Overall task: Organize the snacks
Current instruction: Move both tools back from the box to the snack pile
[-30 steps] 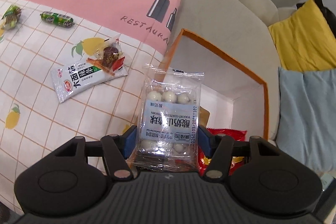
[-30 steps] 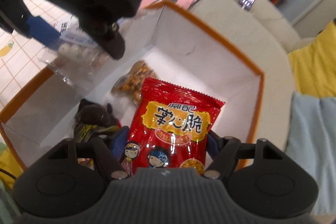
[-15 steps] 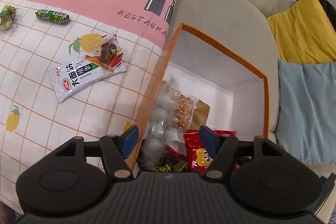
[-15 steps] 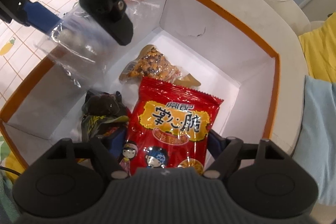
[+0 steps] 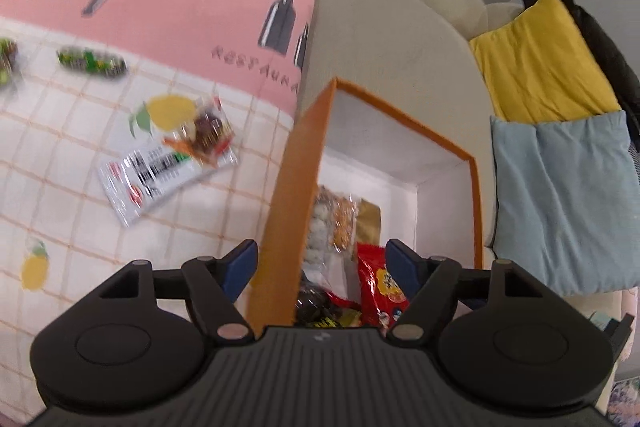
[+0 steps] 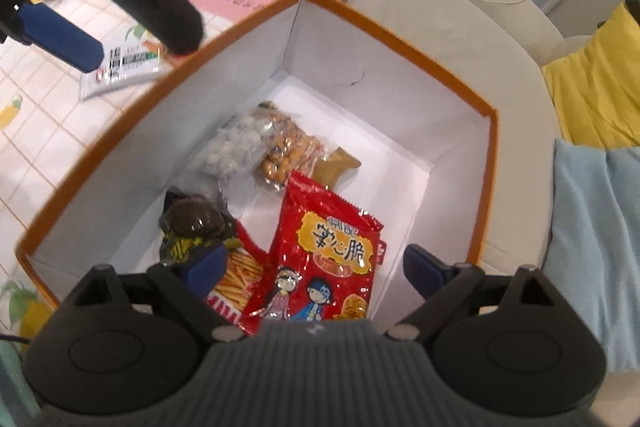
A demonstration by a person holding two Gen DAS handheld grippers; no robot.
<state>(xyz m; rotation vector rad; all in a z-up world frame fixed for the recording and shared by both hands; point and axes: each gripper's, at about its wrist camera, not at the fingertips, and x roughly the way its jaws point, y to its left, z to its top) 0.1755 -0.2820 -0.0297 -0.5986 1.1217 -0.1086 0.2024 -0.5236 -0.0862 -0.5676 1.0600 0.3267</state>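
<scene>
Both my tongs gape wide, holding nothing: left tongs (image 5: pixel 318 261) straddle the orange cardboard box (image 6: pixel 486 183) wall, right tongs (image 6: pixel 312 265) hang over its white inside. Glossy red crinkled snack bag (image 6: pixel 326 259) lies low centre, clear pouch of white balls (image 6: pixel 236 147) above. White flat packet (image 5: pixel 158 175) rests at left on the checked tablecloth (image 5: pixel 60 155).
</scene>
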